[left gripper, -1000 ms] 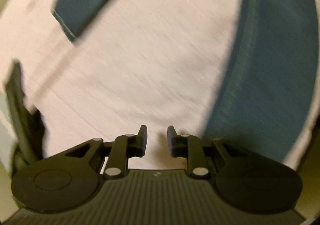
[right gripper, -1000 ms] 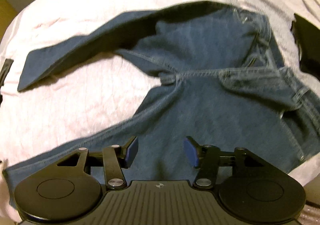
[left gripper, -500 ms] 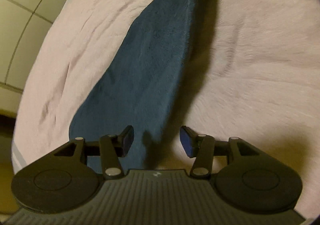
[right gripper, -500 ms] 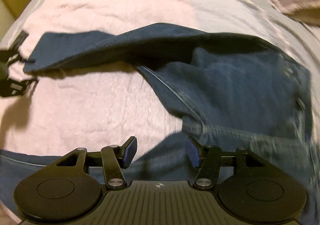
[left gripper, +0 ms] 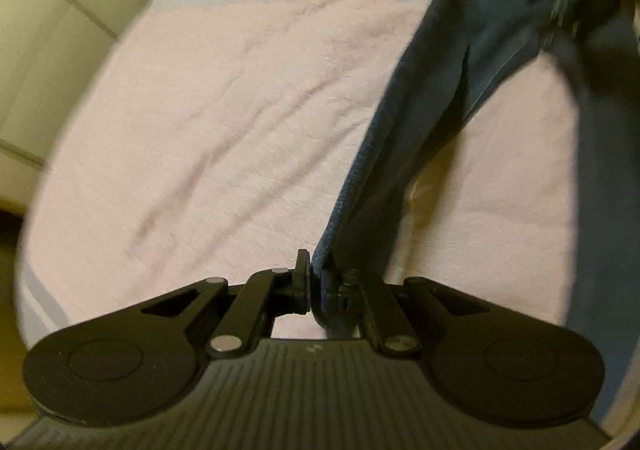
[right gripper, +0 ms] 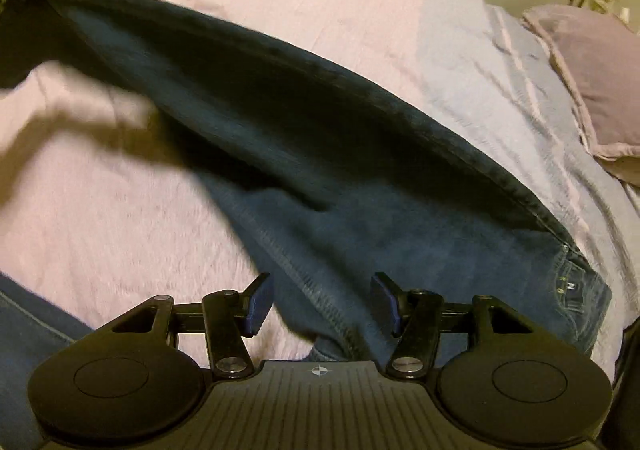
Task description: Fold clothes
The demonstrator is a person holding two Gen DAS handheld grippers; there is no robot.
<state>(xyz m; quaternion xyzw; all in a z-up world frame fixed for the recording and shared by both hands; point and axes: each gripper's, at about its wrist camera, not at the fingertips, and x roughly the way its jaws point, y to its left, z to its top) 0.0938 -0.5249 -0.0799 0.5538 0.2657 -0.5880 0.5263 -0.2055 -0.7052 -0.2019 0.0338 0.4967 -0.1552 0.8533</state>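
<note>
Left tongs (left gripper: 311, 282) have just closed, clamped on jeans (right gripper: 328, 185) leg hem lifted off bed (right gripper: 120, 217); right tongs (right gripper: 322, 302) gape above crotch seam; advice: carry leg across taut, align hems.

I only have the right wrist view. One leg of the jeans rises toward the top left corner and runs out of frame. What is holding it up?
Observer: The left tongs. They have just closed on the edge of the jeans, and the denim is pinched between the pads.
Operator: Is that leg lifted off the bed near the grip, or dragging?
Observer: It looks lifted. In the left wrist view it stretches away from the pads in one straight band and casts a shadow on the pink blanket beside it.
</note>
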